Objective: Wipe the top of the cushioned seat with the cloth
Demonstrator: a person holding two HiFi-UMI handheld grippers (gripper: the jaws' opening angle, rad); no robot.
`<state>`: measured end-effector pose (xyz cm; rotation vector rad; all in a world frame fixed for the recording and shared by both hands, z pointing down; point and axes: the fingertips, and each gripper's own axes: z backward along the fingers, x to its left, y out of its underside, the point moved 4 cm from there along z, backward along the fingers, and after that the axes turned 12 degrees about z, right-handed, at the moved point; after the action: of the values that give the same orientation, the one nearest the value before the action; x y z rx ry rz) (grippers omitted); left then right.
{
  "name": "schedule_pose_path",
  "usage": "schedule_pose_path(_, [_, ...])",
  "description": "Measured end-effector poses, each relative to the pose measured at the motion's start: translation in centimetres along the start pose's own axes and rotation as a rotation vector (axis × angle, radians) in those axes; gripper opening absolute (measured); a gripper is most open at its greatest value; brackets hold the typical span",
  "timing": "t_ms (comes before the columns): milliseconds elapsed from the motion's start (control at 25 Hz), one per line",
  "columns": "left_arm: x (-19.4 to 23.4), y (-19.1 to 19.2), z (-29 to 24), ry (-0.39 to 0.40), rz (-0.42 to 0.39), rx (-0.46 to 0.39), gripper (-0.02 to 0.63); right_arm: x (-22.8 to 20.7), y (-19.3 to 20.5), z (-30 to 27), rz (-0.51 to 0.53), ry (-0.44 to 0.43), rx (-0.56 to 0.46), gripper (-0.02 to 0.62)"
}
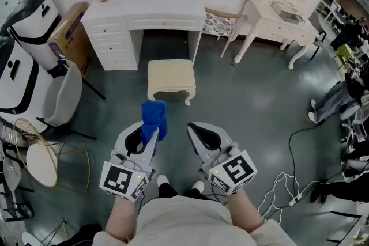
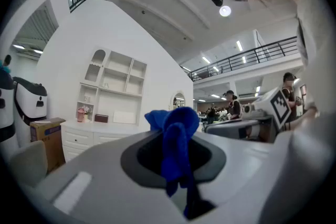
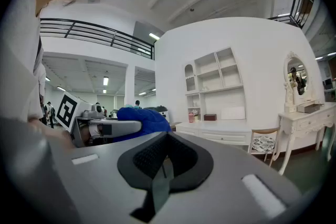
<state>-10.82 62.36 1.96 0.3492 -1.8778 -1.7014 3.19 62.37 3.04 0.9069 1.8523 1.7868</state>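
The cushioned seat (image 1: 171, 76) is a cream stool with white legs, standing on the grey floor in front of the white desk. A blue cloth (image 1: 154, 118) hangs bunched from my left gripper (image 1: 144, 136), which is shut on it and held short of the stool's near edge. In the left gripper view the cloth (image 2: 176, 141) sticks up between the jaws. My right gripper (image 1: 203, 134) is held level beside it, shut with nothing in it. From the right gripper view the cloth (image 3: 140, 120) shows to the left.
A white desk (image 1: 144, 23) with drawers stands behind the stool. A white vanity table (image 1: 277, 26) with a mirror is at the right, a patterned chair (image 1: 219, 23) between them. A chair (image 1: 63, 98) and round gold side table (image 1: 40, 163) are at the left. Cables (image 1: 288, 190) lie on the floor at right.
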Motion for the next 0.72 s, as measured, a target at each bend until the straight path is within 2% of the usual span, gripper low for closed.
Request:
schedule_pose_path(320, [0.1,0.0,0.0,0.000,-0.010,0.007,0.057,0.2,-0.2,-0.5,-0.003,-0.010,-0.003,0.000])
schedule_pose_path(720, [2.5,-0.3,0.7,0.027,-0.010,0.013,0.057,1.6,-0.4,-2.8,0.007,-0.001,0.009,0.000])
